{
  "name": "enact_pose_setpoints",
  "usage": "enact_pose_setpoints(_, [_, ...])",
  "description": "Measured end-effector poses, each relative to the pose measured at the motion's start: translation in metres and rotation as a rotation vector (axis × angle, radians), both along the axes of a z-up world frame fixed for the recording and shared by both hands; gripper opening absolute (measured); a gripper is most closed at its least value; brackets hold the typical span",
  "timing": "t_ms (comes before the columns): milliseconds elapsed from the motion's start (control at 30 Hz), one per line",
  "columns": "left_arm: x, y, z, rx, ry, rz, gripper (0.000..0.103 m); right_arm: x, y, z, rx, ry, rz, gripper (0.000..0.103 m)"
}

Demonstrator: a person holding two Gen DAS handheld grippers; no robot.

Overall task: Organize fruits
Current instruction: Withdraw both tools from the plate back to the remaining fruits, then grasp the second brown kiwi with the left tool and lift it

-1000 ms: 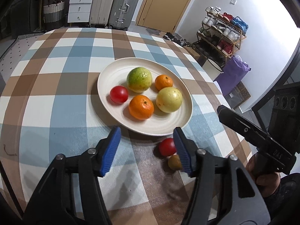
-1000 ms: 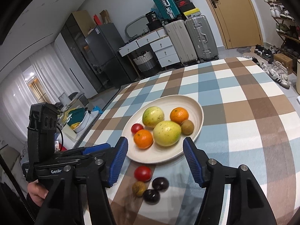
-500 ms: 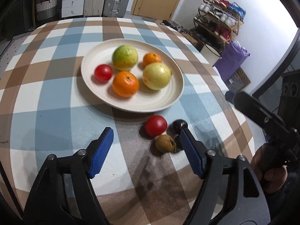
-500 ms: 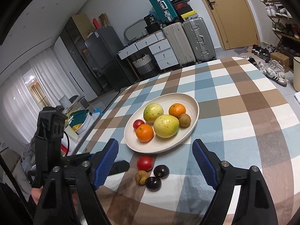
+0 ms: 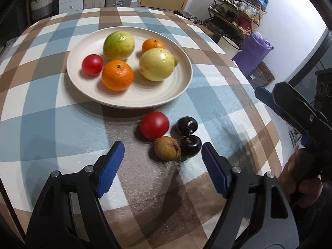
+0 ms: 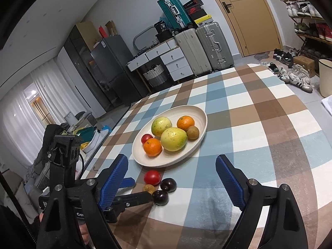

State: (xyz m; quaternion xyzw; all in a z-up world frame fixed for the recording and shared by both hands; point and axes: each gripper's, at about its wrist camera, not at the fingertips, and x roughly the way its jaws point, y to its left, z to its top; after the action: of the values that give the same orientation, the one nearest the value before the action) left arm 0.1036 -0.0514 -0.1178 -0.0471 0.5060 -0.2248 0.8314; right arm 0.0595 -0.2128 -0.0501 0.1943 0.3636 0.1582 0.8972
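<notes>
While four small fruits wait loose on the checked bench (image 5: 51, 108) just in front of the cream plate (image 5: 180, 87), the left gripper (image 5: 162, 151) hangs above them with its blue fingers (image 5: 110, 166) wide and empty, their spread having just grown; the brown wrinkled fruit (image 5: 167, 148) sits nearest, roughly between them. Against it lie a red tomato (image 5: 154, 125) and two dark plums (image 5: 186, 124) (image 5: 190, 143), the nearer plum touching the brown fruit. The right gripper (image 6: 172, 178) is also wide, empty and just opened further, set back from the cluster. On the plate already rest two green-yellow guavas, two oranges, a tomato and a small brown fruit. Picking the brown fruit looks like the step in hand. To do it well, lower the left fingers so one slips into the narrow gap beside the plum without nudging it, close gently on the fruit's widest part since round fruit may roll, and lift straight up before carrying it over the plate's rim to a bare patch.
</notes>
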Motion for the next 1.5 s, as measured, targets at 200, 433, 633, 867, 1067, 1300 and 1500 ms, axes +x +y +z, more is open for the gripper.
enact_pose_setpoints(200, [0.003,0.000,-0.005,-0.055,0.038,-0.019,0.048,-0.002,-0.006,-0.001,0.008,0.000,-0.007,0.088])
enact_pose_setpoints(433, [0.009,0.011,-0.011,-0.176,0.105,-0.033,0.027,-0.002,-0.008,-0.002,0.011,0.002,-0.007,0.088])
enact_pose_setpoints(633, [0.010,0.022,-0.016,-0.193,0.116,-0.015,0.023,-0.003,-0.008,-0.002,0.008,0.001,-0.007,0.088])
enact_pose_setpoints(867, [0.006,0.024,-0.014,-0.189,0.099,-0.009,0.023,-0.003,-0.008,-0.001,0.008,0.005,-0.002,0.088])
enact_pose_setpoints(1067, [0.001,0.032,-0.004,-0.199,0.078,-0.004,0.023,-0.003,-0.006,0.000,0.009,0.011,0.003,0.088])
enact_pose_setpoints(1300, [-0.005,0.049,0.002,-0.220,0.059,0.018,0.023,-0.006,0.006,-0.009,0.003,0.057,0.031,0.088])
enact_pose_setpoints(1500, [-0.010,0.063,0.006,-0.236,0.044,0.031,0.023,-0.007,0.017,-0.024,0.019,0.116,0.053,0.088])
